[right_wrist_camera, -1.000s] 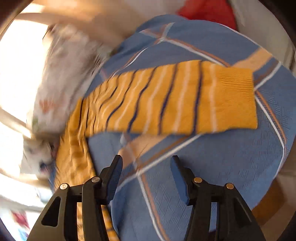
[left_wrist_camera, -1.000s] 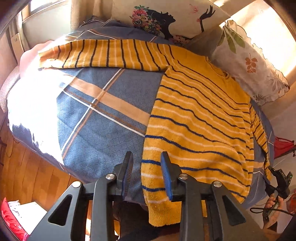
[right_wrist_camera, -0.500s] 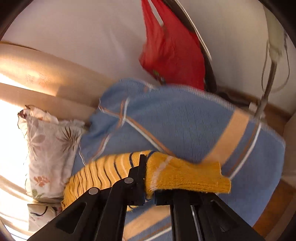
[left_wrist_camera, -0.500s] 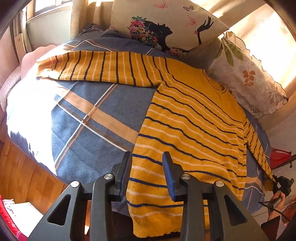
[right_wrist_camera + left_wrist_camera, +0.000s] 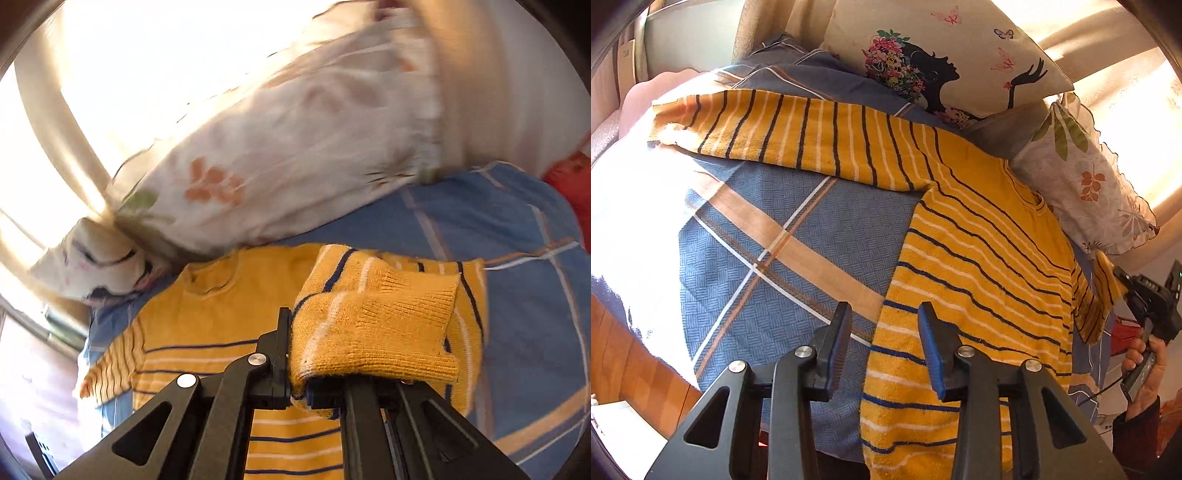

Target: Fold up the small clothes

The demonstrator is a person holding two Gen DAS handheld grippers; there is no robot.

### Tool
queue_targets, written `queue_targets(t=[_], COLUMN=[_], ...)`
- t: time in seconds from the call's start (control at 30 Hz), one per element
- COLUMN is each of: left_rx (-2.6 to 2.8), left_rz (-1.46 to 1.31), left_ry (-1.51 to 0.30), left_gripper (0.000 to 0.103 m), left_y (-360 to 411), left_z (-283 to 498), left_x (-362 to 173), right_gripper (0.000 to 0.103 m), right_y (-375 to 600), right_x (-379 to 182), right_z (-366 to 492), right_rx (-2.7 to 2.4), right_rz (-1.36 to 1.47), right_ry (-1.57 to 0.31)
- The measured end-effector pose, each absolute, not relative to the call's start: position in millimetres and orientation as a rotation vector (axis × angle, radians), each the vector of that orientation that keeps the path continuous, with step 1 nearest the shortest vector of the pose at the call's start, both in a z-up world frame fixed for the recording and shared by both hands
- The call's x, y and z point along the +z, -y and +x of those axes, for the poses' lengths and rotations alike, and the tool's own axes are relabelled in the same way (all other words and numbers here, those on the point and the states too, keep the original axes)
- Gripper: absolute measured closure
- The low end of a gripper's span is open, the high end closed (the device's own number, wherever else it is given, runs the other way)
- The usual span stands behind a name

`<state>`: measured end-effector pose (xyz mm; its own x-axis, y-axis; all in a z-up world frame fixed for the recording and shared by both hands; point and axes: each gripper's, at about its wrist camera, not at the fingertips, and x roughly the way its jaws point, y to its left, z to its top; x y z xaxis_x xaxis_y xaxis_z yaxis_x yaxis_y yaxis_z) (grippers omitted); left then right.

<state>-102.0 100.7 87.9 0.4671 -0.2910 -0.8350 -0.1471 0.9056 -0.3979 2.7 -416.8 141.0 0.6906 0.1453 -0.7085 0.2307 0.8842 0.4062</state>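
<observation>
Plaid bed (image 5: 768,236), one striped sweater (image 5: 979,258), two pillows (image 5: 1089,177).

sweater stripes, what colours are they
Dark navy and white stripes on the mustard-yellow sweater, clearest in the left wrist view.

This is a bedroom in a home. There is a bed with a blue checked bed cover (image 5: 798,258) on it. Two soft pillows lean at the back: one pillow with a lady's face and flowers (image 5: 938,62) and one white pillow with leaves (image 5: 1086,177). Warm sun shines in through curtains (image 5: 1115,85). A wooden floor (image 5: 624,362) shows beside the bed.
</observation>
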Motion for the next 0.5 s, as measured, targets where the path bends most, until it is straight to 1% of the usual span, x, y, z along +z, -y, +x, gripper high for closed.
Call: queue_targets(t=[0.13,0.27,0.33,0.37,0.4,0.43,0.47,0.5], left_rx=[-0.067,-0.033,-0.019,-0.015,-0.012,-0.009,-0.005,-0.003], left_rz=[-0.474,-0.512,-0.521,-0.528,-0.534,-0.539,-0.540,-0.540], left_ry=[-1.091,-1.095,-1.095,-1.095,-1.096,-1.097,-1.099,-1.102], left_gripper=[0.067,0.067,0.066,0.066,0.065,0.065,0.065,0.065], left_y=[-130,-165,-180,-187,-192,-197,-201,-205], left_z=[-103,-105,-106,-106,-106,-105,-104,-102], left_x=[82,76,73,72,70,68,66,64], right_gripper=[0.097,0.097,0.093,0.087,0.073,0.063,0.044,0.032], right_y=[299,213,185,172,161,152,142,132], right_x=[116,79,65,58,53,52,51,51], right_z=[70,113,118,125,128,128,127,126], right_rx=[0.132,0.179,0.205,0.194,0.184,0.185,0.190,0.193], right_rz=[0.350,0.199,0.155,0.120,0.080,0.053,0.020,-0.023], right_ry=[-0.928,-1.011,-1.044,-1.055,-1.058,-1.055,-1.045,-1.035])
